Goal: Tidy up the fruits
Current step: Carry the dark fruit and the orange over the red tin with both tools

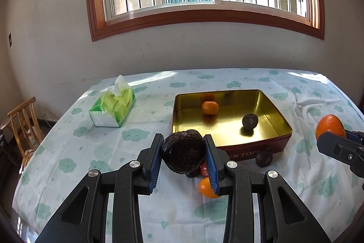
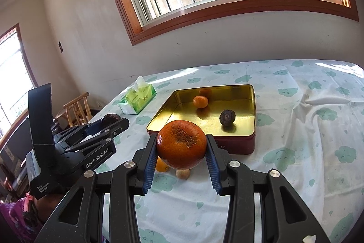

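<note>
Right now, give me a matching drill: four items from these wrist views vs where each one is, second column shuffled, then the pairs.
Items
1. large orange
2. large wrinkled dark fruit
3. small mandarin
4. tissue pack

Places
A. lying inside the gold tin, toward its far side
B. clamped in the right gripper
C. on the tablecloth, left of the tin
D. clamped in the left gripper

Pairs: 1-B, 2-D, 3-A, 4-C
</note>
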Available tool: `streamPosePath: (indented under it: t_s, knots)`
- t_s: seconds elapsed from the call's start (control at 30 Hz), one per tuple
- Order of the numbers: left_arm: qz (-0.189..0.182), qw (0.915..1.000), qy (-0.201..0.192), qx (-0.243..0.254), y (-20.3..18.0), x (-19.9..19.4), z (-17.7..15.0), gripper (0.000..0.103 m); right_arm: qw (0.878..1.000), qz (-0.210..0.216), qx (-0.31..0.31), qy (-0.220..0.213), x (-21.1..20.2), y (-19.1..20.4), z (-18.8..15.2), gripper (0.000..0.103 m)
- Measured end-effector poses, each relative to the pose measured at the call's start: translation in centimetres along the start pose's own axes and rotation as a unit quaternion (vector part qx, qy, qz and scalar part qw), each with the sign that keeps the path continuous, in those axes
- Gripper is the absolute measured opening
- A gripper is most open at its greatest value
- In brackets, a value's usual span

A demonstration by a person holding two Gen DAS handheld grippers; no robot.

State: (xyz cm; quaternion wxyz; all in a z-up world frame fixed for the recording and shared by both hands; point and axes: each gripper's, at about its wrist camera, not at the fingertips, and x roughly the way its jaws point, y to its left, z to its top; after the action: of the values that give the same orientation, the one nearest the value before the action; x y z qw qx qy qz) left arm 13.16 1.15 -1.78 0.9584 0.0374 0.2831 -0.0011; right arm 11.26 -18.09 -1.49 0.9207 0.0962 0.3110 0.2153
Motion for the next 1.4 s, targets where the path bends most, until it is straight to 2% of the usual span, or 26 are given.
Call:
streamPosePath:
  t_s: [0.77,1.4]
  knots:
    - [-0.015,0.9991,0.039,-0.002,-0.3,7.2,1.9,0.036,1.0,0.007,0.004,0.019,5.9,-2.4,2.0,0.038]
    - [-0.02,0.9985,0.05,-0.003,-0.5,10.2,2.6,0.036,0.999,0.007,0.013,0.039,9.8,-4.1,2.8,0.038]
